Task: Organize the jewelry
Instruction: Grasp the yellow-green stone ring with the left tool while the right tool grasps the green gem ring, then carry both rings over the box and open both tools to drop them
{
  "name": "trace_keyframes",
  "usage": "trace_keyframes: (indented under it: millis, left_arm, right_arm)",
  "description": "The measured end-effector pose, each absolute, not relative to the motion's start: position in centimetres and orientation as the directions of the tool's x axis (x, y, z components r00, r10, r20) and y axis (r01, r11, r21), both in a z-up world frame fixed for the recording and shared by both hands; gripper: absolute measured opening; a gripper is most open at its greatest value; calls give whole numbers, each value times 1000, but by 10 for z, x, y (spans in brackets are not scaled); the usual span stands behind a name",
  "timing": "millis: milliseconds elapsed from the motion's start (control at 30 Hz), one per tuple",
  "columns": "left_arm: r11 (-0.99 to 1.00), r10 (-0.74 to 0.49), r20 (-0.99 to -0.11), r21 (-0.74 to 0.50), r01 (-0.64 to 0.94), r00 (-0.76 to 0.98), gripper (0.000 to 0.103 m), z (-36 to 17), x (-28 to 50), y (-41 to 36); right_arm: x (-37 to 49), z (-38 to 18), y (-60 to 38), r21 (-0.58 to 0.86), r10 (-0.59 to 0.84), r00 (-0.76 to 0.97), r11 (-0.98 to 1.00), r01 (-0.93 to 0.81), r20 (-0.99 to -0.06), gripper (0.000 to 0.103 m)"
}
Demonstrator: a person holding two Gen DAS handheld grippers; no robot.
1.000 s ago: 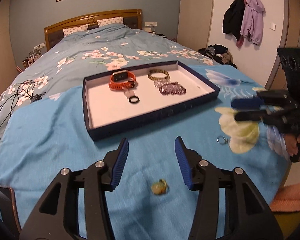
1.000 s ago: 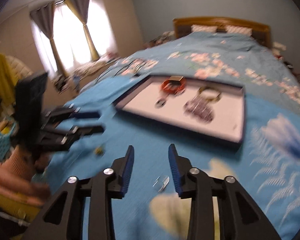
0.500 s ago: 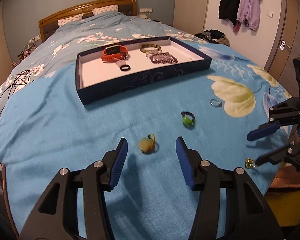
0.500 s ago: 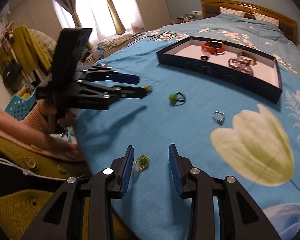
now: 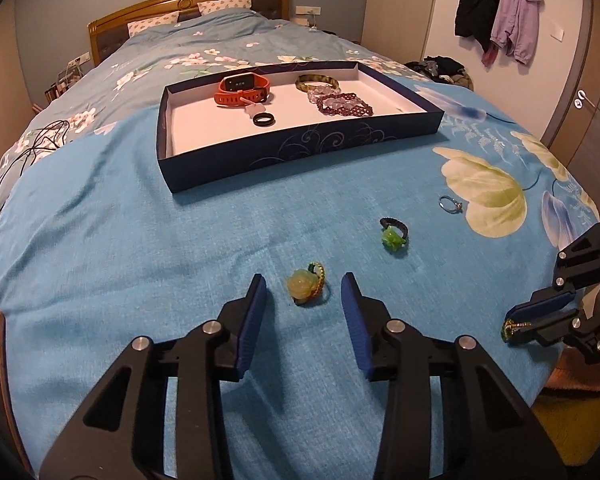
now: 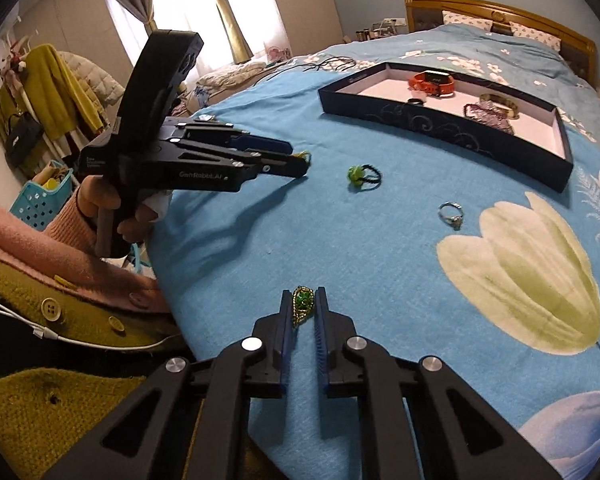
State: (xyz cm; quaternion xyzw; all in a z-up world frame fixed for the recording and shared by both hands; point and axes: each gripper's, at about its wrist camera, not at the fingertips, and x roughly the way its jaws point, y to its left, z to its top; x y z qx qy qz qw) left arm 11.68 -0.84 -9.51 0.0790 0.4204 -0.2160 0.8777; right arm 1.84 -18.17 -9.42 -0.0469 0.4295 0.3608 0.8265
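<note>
- left wrist view: left gripper [image 5: 303, 294] hangs just over the blue bedspread [image 5: 140, 248] with its jaws spread wide and nothing between them; the yellow flower ring [image 5: 306, 287] lies on the cloth in the gap ahead of the tips, touching neither finger.
- further on, the green bead ring [image 5: 394, 235] and the silver ring [image 5: 450, 204] lie loose on the spread, apart from each other, between the grippers and the tray.
- the dark blue tray [image 5: 300, 148] sits beyond them, holding an orange watch [image 5: 242, 90], a black band ring [image 5: 264, 120], a gold bangle [image 5: 316, 80] and beaded bracelets [image 5: 344, 104].
- at the right edge the right gripper [image 5: 512, 330] is clamped on a small green and gold ring [image 5: 508, 327].
- jackets [image 5: 500, 12] hang on the far wall; a black cable [image 5: 20, 164] trails on the bed at left.
- right wrist view: right gripper [image 6: 303, 306] has its jaws drawn close, pinching the green and gold ring [image 6: 302, 305] just above the near edge of the spread.
- the left gripper [image 6: 300, 164], held in a hand [image 6: 108, 208], reaches in from the left; the green bead ring [image 6: 360, 174] and silver ring [image 6: 452, 216] lie beyond, before the tray [image 6: 440, 128].
- a blue basket [image 6: 40, 200] stands on the floor at left.
</note>
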Motion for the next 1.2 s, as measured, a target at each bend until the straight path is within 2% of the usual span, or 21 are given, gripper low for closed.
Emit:
trace_keyframes:
  millis: [33, 300, 533, 867, 1200]
  left_arm:
    - [894, -313, -773, -43, 447, 552, 37, -96, 117, -9]
    - [892, -319, -774, -51, 449, 547, 36, -96, 119, -9]
    - [898, -314, -775, -54, 437, 549, 18, -96, 122, -8]
    - [899, -334, -762, -81, 430, 555, 18, -94, 123, -5]
    - [887, -388, -715, -117, 447, 582, 18, -72, 128, -4]
  right_arm:
    - [19, -94, -183, 239, 561, 371, 735, -635, -740, 1]
    - [28, -87, -188, 255, 581, 406, 743, -619, -706, 1]
    - [45, -82, -195, 282, 584, 453, 769, -574, -674, 1]
    - [66, -77, -203, 299, 573, 510, 799, -521, -642, 1]
    - [86, -64, -212, 271, 550, 565, 821, -503, -615, 1]
